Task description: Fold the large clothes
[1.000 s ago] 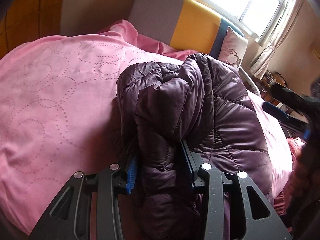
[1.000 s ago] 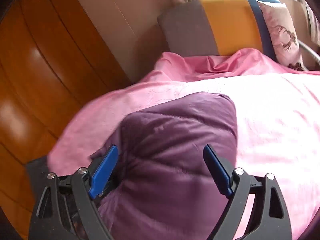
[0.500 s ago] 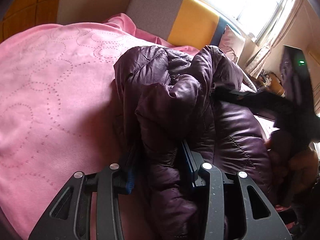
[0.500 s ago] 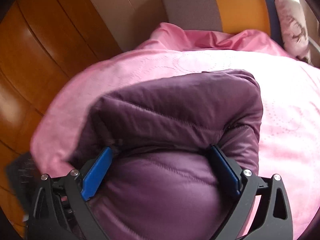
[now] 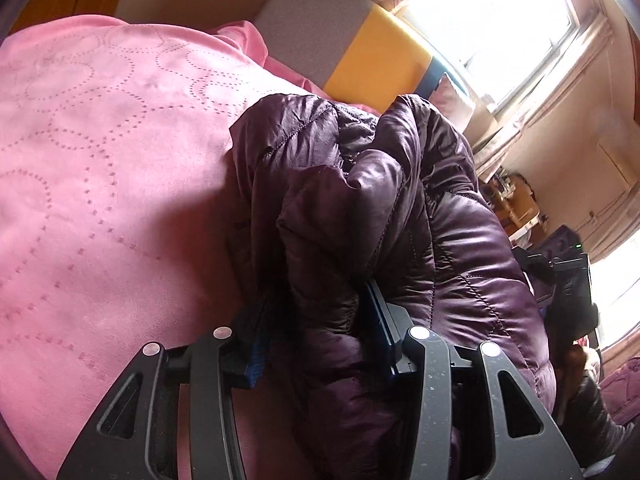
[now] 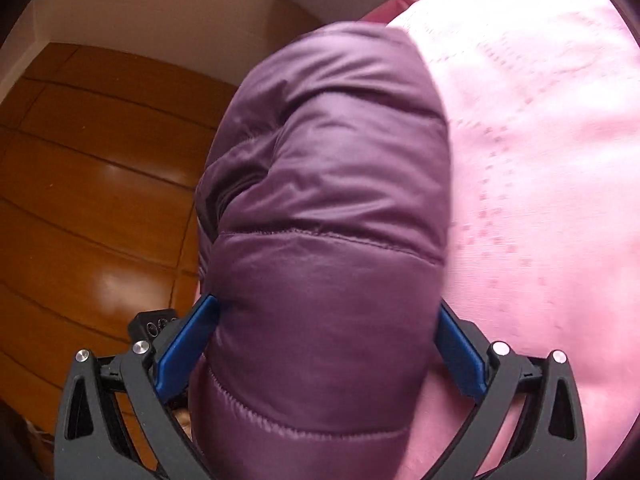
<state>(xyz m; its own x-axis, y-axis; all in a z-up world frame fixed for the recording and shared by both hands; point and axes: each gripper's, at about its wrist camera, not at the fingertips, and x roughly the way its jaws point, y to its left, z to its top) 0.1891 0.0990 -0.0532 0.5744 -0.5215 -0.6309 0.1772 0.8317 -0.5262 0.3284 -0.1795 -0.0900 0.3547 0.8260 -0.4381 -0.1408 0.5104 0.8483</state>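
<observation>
A dark purple quilted jacket point(image 5: 440, 220) lies bunched on the pink bed cover point(image 5: 100, 140). My left gripper point(image 5: 320, 300) holds a thick fold of it between its blue pads, and its jaws are easing open. In the right wrist view the jacket point(image 6: 328, 160) bulges as a rounded, folded mass between the fingers of my right gripper point(image 6: 326, 304). Those jaws are opening to their widest, and the padding fills the gap without being squeezed. The dark body of the right gripper point(image 5: 568, 276) shows low at the right edge of the left wrist view.
A grey and yellow headboard point(image 5: 320, 32) and a pillow point(image 5: 452, 96) stand at the bed's far end under a bright window point(image 5: 500, 20). Orange wooden panels point(image 6: 80, 200) run along the bed's left side. A cluttered desk point(image 5: 512, 200) is beyond the jacket.
The right gripper sank toward the bed with the jacket, rolled, and spread its jaws wider. The left gripper dropped a little, still clamping its fold.
</observation>
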